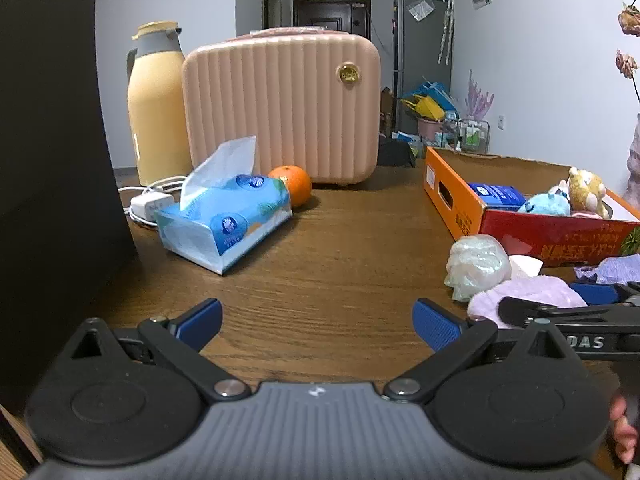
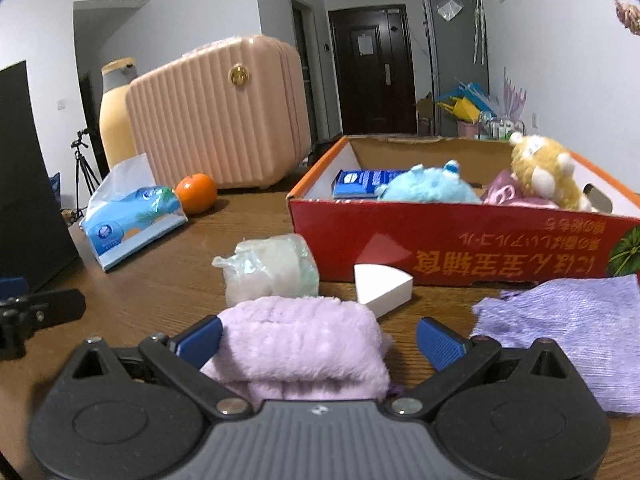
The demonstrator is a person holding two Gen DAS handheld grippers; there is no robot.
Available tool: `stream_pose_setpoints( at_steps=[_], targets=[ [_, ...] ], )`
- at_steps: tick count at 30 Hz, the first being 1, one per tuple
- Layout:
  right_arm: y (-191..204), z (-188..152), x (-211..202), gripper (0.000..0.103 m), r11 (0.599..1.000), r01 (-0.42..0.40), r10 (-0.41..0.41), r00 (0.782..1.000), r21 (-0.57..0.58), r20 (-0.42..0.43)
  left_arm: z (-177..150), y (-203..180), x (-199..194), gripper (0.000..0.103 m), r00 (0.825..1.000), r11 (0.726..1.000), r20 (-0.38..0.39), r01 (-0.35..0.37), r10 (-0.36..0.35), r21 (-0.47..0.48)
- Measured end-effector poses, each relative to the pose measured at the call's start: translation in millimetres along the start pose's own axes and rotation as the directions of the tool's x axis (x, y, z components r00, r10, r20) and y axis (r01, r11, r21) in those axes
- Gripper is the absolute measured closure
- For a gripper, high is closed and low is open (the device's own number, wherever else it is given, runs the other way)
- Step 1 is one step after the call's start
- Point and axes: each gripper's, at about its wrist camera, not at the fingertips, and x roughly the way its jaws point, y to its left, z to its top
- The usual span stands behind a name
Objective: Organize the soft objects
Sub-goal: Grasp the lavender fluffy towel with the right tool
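Observation:
A folded fluffy lilac cloth (image 2: 300, 344) lies on the wooden table between the wide-apart fingers of my right gripper (image 2: 320, 340), which is open around it. Behind it sit a plastic-wrapped pale bundle (image 2: 272, 274) and a white wedge sponge (image 2: 382, 286). A crinkled purple cloth (image 2: 568, 328) lies to the right. The red-orange cardboard box (image 2: 460, 236) holds a blue plush (image 2: 430, 188), a tan bear plush (image 2: 544, 172), a pink item and a blue packet. My left gripper (image 1: 318, 324) is open over bare table, left of the lilac cloth (image 1: 528, 296) and the bundle (image 1: 478, 266).
A blue tissue pack (image 1: 228, 220), an orange (image 1: 294, 184), a pink ribbed case (image 1: 280, 108), a yellow thermos (image 1: 156, 108) and a white charger with cable (image 1: 150, 204) stand at the back left. A black panel (image 1: 52, 160) walls the left side.

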Motion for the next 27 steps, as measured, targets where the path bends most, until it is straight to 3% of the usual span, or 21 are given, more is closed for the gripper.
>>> stream_pose_setpoints(
  at_steps=[6, 14, 16, 21, 27],
  targets=[
    [3.5, 1.3, 12.4, 0.003, 0.998, -0.056, 0.057, 0.997, 0.021, -0.046, -0.8, -1.1, 2.0, 0.000, 1.000, 1.000, -0.008, 0.002, -0.002, 0.001],
    [10.6, 0.7, 6.7, 0.045, 0.989, -0.149, 0.149, 0.988, 0.001, -0.034, -0.6, 0.1, 4.9, 0.000, 1.000, 1.000, -0.021, 0.001, -0.001, -0.009],
    [11.2, 1.1, 3.7, 0.061, 0.985, -0.174, 0.174, 0.984, -0.001, -0.027, -0.7, 0.2, 4.8, 0.000, 1.000, 1.000, -0.021, 0.001, -0.001, -0.009],
    [11.7, 1.1, -5.8, 0.070, 0.983, -0.183, 0.183, 0.983, -0.016, 0.005, -0.6, 0.2, 4.8, 0.000, 1.000, 1.000, -0.021, 0.001, -0.001, -0.009],
    [4.1, 3.1, -16.3, 0.072, 0.983, -0.183, 0.182, 0.982, 0.002, 0.058, -1.1, 2.4, 5.7, 0.000, 1.000, 1.000, -0.018, -0.014, 0.013, -0.020]
  ],
)
